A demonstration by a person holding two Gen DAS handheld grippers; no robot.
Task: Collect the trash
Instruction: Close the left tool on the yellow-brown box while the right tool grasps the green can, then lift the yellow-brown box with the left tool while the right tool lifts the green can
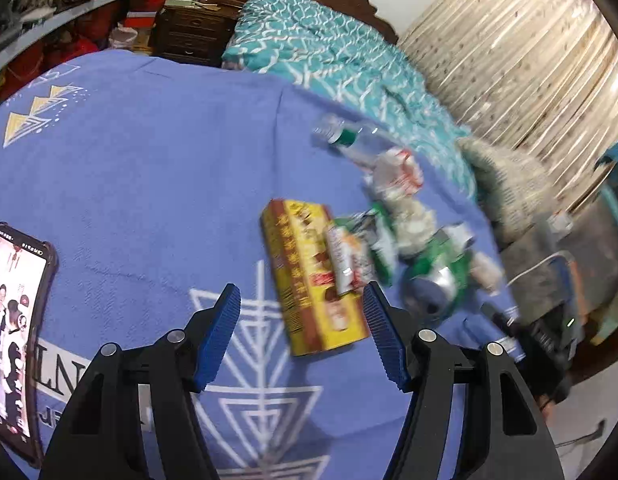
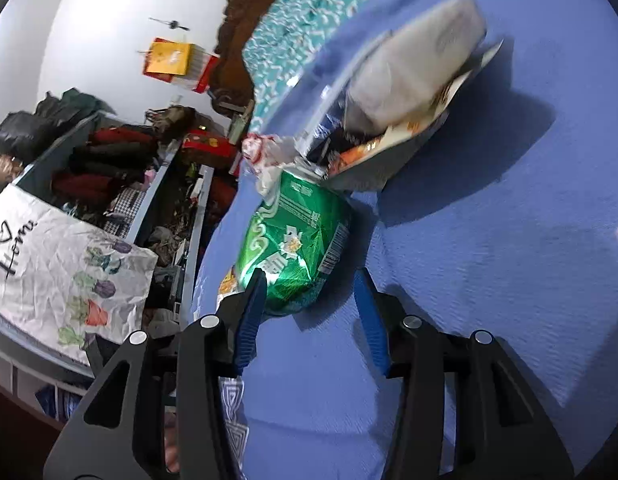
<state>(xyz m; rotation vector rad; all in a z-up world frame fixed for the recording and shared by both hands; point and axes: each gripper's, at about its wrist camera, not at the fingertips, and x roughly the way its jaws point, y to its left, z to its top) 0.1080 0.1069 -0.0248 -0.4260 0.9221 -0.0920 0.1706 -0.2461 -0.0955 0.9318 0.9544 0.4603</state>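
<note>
Here, left hand-held gripper (image 1: 301,298) wide over blurred yellow box (image 1: 309,276), right hand-held gripper (image 2: 310,277) wide around crushed green can (image 2: 295,240).

Bare blue sheet (image 1: 149,184) left of yellow box (image 1: 309,276); trash pile (image 1: 401,224) crowds right; phone (image 1: 13,320) far left.

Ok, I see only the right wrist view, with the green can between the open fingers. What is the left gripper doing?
Observer: The left gripper is open above a yellow box, which is not gripped.
Operator: Is there other trash near that box?
Observer: Yes, a clear bottle lies beyond it, on the far side of a heap of wrappers.
Operator: And is there anything that is not trash?
Observer: A phone with a lit screen lies on the blanket, at the far left of the left view.
</note>
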